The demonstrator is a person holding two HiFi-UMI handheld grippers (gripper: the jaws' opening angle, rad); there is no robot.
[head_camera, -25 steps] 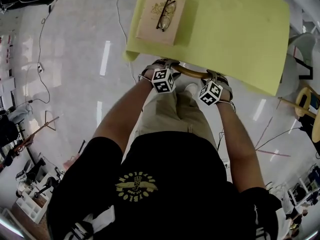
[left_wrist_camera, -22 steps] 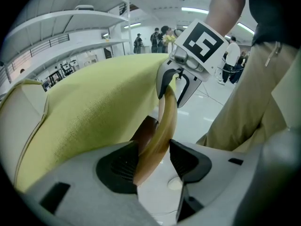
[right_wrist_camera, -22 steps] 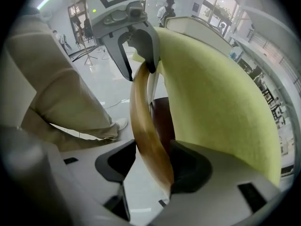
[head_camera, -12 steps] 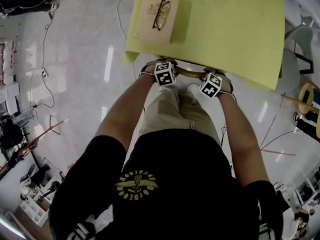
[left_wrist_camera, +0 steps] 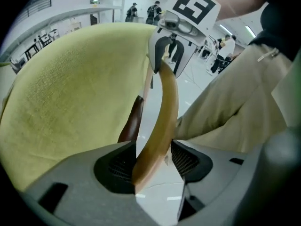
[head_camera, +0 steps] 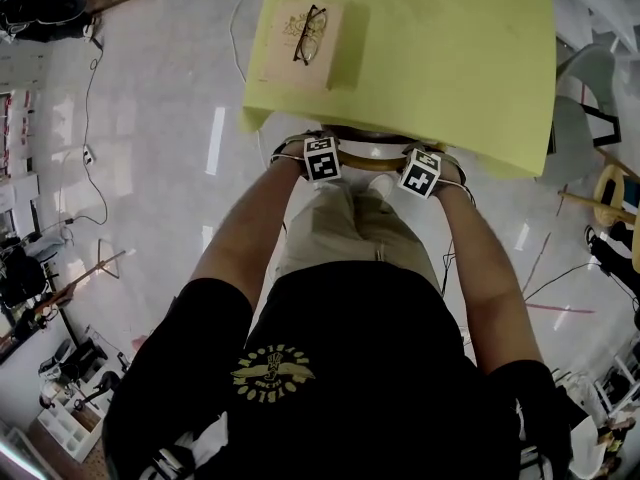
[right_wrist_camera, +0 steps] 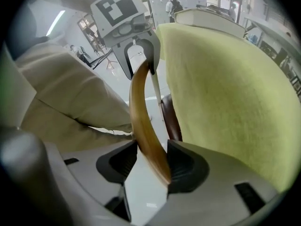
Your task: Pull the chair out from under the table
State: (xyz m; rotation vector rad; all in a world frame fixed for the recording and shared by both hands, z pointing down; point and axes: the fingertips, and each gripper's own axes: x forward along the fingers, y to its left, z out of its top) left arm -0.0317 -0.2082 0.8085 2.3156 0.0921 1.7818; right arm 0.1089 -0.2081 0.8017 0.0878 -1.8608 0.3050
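The chair's curved wooden back rail shows just outside the near edge of the table with the yellow-green cover. My left gripper and right gripper hold that rail side by side, both pointing steeply down. In the left gripper view the rail runs between the pads of the left gripper; its jaws have just been opening a little, and both pads still touch the wood. The right gripper is shut on the rail. A dark brown chair part sits under the cloth.
A book with glasses lies at the table's near left corner. The person's legs and white shoes stand right behind the rail. Cables cross the floor at left. A grey chair and a wooden frame stand at right.
Both grippers have tipped further down on the rail and their marker cubes have turned. The table now reaches slightly closer over the rail.
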